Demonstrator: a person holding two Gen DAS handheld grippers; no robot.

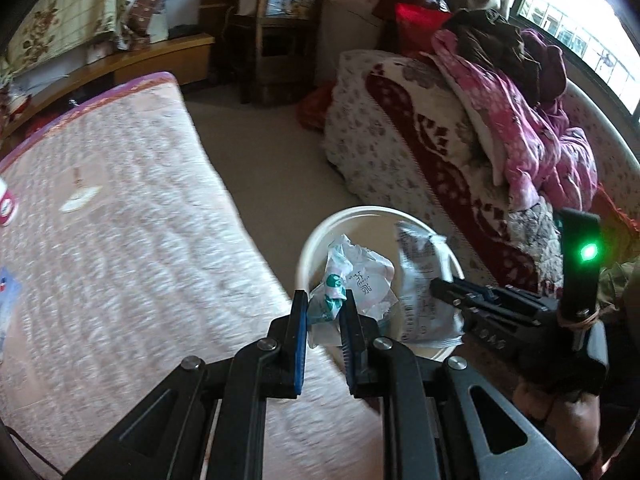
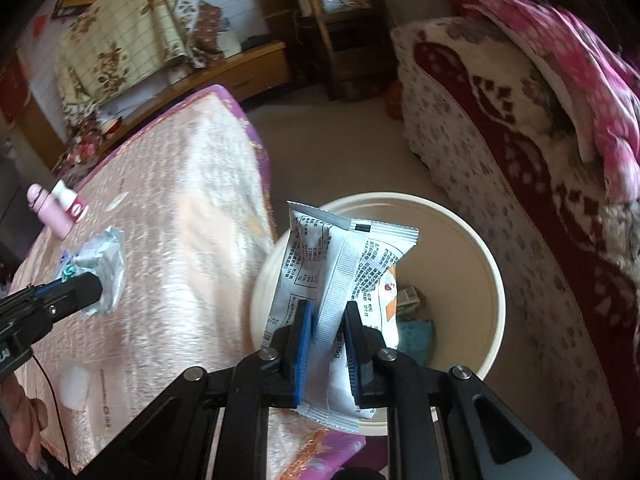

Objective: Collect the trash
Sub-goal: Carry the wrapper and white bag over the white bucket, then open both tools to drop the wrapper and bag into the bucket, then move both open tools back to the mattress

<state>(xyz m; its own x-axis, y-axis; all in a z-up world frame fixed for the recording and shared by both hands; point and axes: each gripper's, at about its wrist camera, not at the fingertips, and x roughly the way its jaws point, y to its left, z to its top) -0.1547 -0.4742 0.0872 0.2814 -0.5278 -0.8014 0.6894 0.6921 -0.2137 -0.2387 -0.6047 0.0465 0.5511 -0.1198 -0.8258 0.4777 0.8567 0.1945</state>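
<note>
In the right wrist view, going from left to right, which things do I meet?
Pink plastic bottle → crumpled white-green wrapper → white printed snack packet → round cream plastic bin → red-and-white patterned blanket.

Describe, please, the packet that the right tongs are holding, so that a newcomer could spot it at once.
Find the cream bin on the floor between the pink-covered table and the sofa. Over its near rim the right tongs grip a flat white snack packet. Unlike the crumpled wrapper beside it, it is smooth, with black print.

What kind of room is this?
Probably a bedroom in a home: a pink quilted mattress, a blanket-covered bed piled with clothes, and a wooden cabinet behind.
</note>
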